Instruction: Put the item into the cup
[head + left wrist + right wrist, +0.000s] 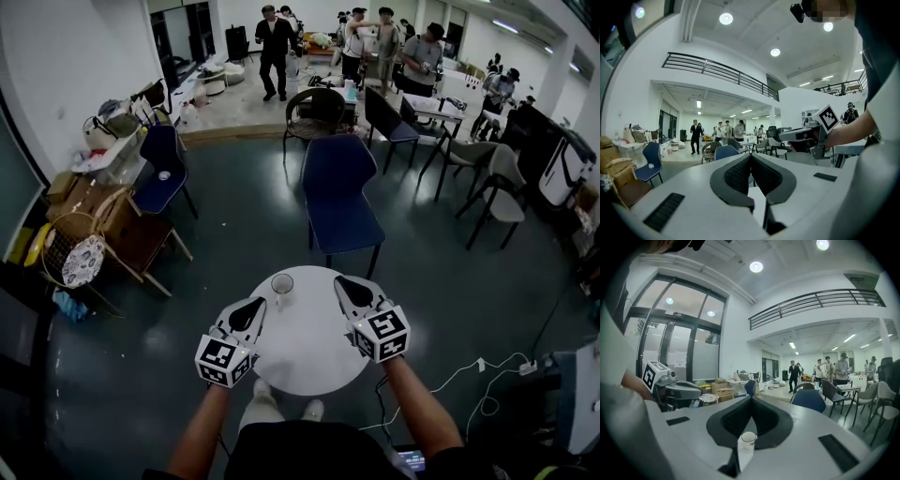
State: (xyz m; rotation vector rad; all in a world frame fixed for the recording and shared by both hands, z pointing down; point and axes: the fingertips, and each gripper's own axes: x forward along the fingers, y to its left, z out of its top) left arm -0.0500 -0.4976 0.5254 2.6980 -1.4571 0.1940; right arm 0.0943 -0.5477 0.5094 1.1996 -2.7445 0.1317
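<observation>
– Around the round white table point(309, 361), what stands near?
– At twelve o'clock there is a blue chair point(339, 192), its seat toward the table. At ten is a wooden chair point(141, 244) beside brown cartons point(82, 194). A white cable point(473, 375) trails over the floor at four. People point(275, 37) stand far off, from twelve to one.
– What lies between the grippers and the cup?
– Only bare tabletop. The cup point(282, 286) stands upright near the table's eleven o'clock rim. It is between the two tips, nearer the left one and touching neither. Whether anything lies in it I cannot tell.
– How are the hands posed?
– Bare forearms reach in from six. The left gripper point(256, 303) hangs over the table's eight o'clock edge and the right gripper point(340, 280) over its two o'clock edge. Both aim roughly at twelve, nearly level. Each has its jaws pressed together at the tips, with nothing held.
</observation>
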